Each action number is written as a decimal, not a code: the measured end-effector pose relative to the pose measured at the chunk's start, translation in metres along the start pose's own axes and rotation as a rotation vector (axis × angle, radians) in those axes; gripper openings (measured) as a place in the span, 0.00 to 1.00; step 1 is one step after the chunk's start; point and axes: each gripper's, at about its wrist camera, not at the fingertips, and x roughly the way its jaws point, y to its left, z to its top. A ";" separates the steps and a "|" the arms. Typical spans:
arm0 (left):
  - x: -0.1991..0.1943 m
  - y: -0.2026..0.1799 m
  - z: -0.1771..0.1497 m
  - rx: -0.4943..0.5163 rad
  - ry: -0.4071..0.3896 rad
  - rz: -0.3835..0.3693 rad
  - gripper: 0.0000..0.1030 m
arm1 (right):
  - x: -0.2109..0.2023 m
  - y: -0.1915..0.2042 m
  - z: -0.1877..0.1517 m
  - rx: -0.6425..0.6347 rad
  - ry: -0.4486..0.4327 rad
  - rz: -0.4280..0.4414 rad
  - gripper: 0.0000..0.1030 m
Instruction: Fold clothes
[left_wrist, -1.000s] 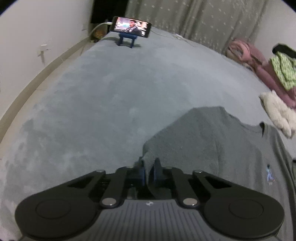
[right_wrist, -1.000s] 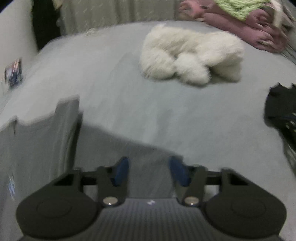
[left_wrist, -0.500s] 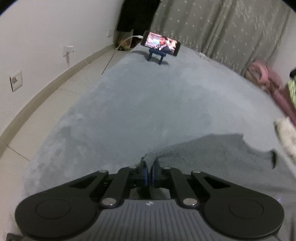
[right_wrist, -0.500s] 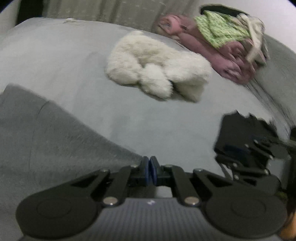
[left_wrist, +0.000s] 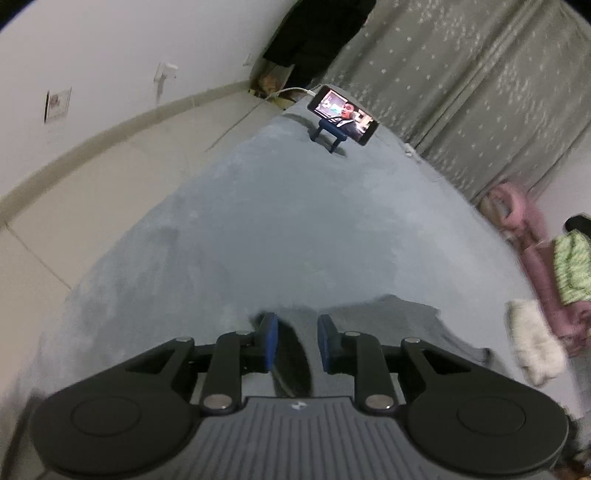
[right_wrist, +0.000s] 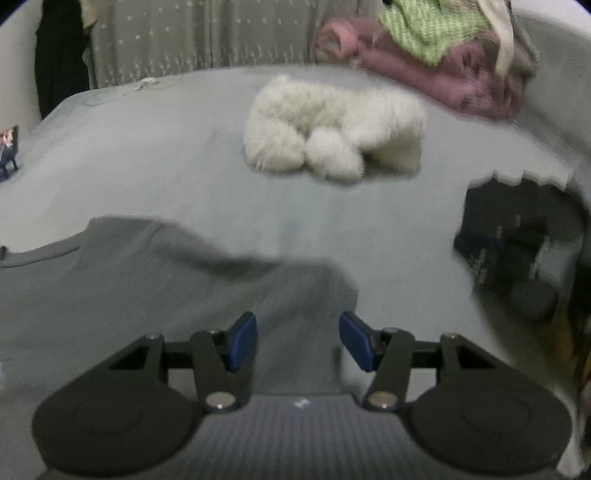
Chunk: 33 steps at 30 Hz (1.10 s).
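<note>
A grey T-shirt (right_wrist: 122, 288) lies spread on the grey bed, neckline to the left in the right wrist view. My right gripper (right_wrist: 298, 341) stands open just above the shirt's right sleeve (right_wrist: 310, 291), with nothing between its blue pads. In the left wrist view the same grey T-shirt (left_wrist: 388, 325) lies ahead and to the right. My left gripper (left_wrist: 294, 345) is open over the shirt's left edge, and a dark fold of cloth sits loose in the gap between the fingers.
A fluffy white garment (right_wrist: 332, 129) lies beyond the shirt. Pink and green clothes (right_wrist: 436, 55) are piled at the back right. A black garment (right_wrist: 517, 236) sits at the right. A phone on a blue stand (left_wrist: 341, 120) plays video at the bed's far corner, by the curtain.
Both grippers were shut on the shirt's edges half a second ago and have now opened, letting the cloth drop onto the bed. The left view has tilted upward.
</note>
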 end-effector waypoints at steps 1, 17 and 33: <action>-0.005 0.000 -0.007 -0.008 0.012 -0.013 0.30 | 0.001 -0.002 -0.005 0.013 0.014 0.011 0.50; 0.034 -0.008 -0.075 -0.007 0.052 -0.099 0.07 | -0.001 -0.036 -0.049 0.286 0.059 0.165 0.25; 0.031 0.006 -0.068 0.030 0.033 -0.080 0.03 | -0.004 -0.059 -0.047 0.308 0.070 0.270 0.32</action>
